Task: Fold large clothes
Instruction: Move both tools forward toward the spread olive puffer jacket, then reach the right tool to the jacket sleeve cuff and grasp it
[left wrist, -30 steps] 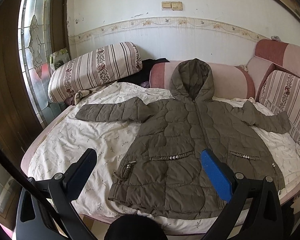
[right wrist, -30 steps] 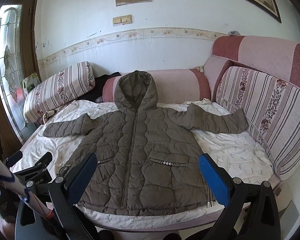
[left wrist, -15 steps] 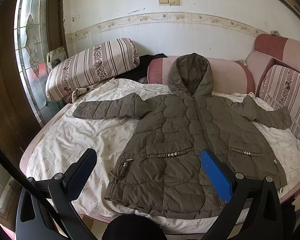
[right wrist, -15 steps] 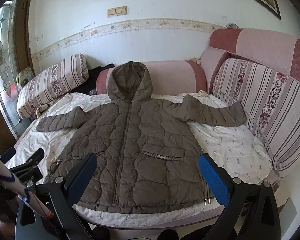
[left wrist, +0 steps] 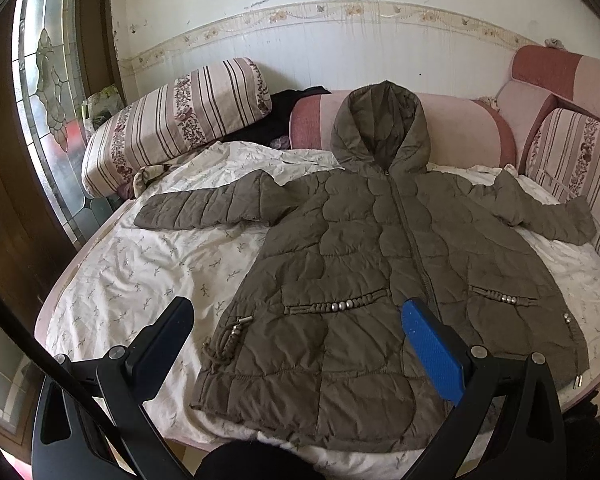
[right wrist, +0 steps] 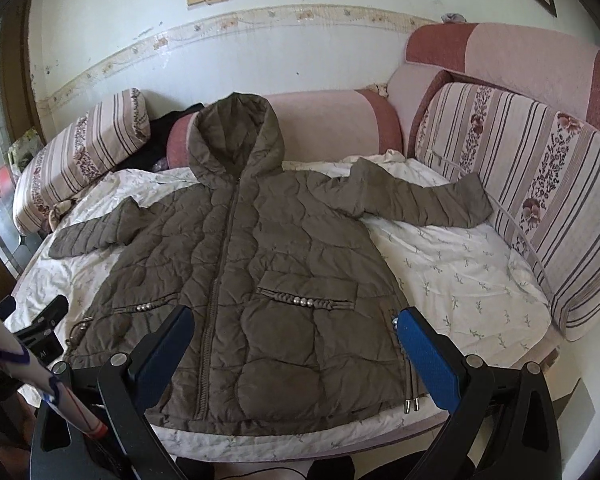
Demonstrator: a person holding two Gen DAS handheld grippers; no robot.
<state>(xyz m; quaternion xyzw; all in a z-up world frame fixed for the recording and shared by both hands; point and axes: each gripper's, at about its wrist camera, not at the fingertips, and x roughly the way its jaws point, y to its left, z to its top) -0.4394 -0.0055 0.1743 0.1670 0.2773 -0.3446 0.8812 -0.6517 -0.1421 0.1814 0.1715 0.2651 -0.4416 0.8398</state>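
Note:
An olive-brown quilted hooded coat [left wrist: 364, 264] lies flat, zipped, front up, on the bed, with both sleeves spread out and the hood against the back cushion. It also shows in the right wrist view [right wrist: 252, 272]. My left gripper [left wrist: 300, 344] is open and empty, above the coat's lower left hem. My right gripper [right wrist: 296, 344] is open and empty, above the coat's lower right hem. The left gripper also shows at the left edge of the right wrist view [right wrist: 44, 332].
The bed has a white floral sheet [left wrist: 140, 272] and a pink edge [right wrist: 500, 376]. Striped cushions stand at the left [left wrist: 172, 124] and right [right wrist: 540, 184]. A pink backrest [right wrist: 332, 124] and dark clothes [left wrist: 288, 108] lie behind. A glass door [left wrist: 40, 80] is at the left.
Both grippers have moved closer to the bed and the coat, which now fills more of each view. Both stay open. The coat has not moved.

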